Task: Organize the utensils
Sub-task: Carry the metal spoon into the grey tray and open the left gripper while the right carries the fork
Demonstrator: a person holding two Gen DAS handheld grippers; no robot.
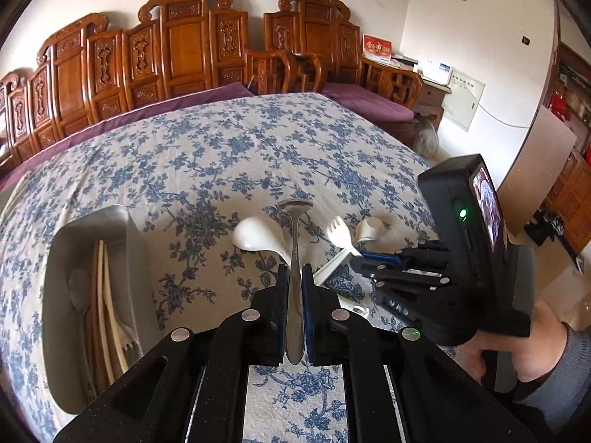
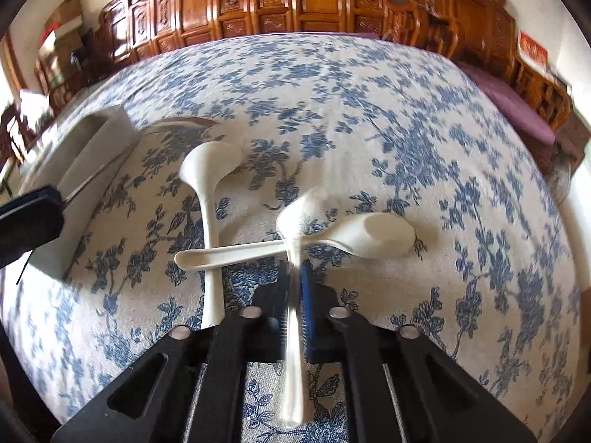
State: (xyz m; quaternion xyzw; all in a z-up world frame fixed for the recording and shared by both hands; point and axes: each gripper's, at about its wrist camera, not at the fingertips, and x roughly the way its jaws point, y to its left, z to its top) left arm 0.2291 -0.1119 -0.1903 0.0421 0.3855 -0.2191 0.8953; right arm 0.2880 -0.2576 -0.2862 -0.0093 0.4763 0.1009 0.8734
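Note:
My left gripper [image 1: 294, 269] is shut on a metal spoon [image 1: 295, 243], bowl pointing away, held above the floral tablecloth. Left of it stands a metal tray [image 1: 55, 258] holding chopsticks, a spoon and a white fork. My right gripper [image 2: 294, 269] is shut on a white plastic fork [image 2: 293, 221], blurred by motion; from the left wrist view the gripper [image 1: 354, 254] and the fork [image 1: 340, 234] show at right. Two white spoons lie crossed on the cloth: one [image 2: 208, 184] lengthwise, one [image 2: 369, 238] across it.
The table wears a blue floral cloth [image 1: 221, 155]. Carved wooden chairs [image 1: 184, 44] with purple cushions line the far edge. The tray also shows at left in the right wrist view [image 2: 85, 155]. A person's hand [image 1: 491, 354] holds the right gripper.

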